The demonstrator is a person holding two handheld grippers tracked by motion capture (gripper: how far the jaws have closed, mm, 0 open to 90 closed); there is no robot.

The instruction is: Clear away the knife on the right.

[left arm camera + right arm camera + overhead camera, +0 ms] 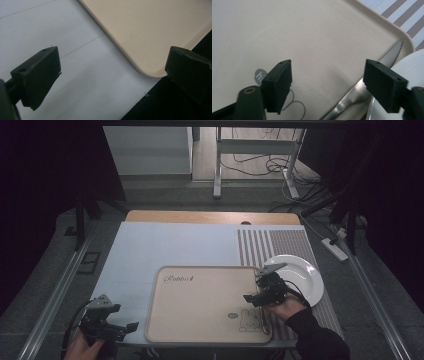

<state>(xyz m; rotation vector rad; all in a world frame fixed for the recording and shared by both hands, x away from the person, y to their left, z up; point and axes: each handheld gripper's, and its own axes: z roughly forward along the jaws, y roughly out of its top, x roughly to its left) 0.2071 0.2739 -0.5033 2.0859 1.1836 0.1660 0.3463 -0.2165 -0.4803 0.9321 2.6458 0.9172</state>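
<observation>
A beige tray [205, 302] with a rabbit drawing lies near the table's front edge, empty across its middle. A white plate [300, 275] rests just right of it on a striped placemat [272, 245]. My right gripper [254, 290] hovers open over the tray's right edge. In the right gripper view its jaws [332, 82] stand wide apart over the tray [299, 32], with a serrated knife [359, 87] lying along the tray's rim beside the plate [409, 67]. My left gripper [126, 317] is open and empty, left of the tray's near corner [150, 30].
A pale blue mat [165, 245] covers the table's left and far part, and the left gripper [112, 75] hangs over it [62, 30] close to the table's front edge. Cables and desk legs stand on the floor beyond the table.
</observation>
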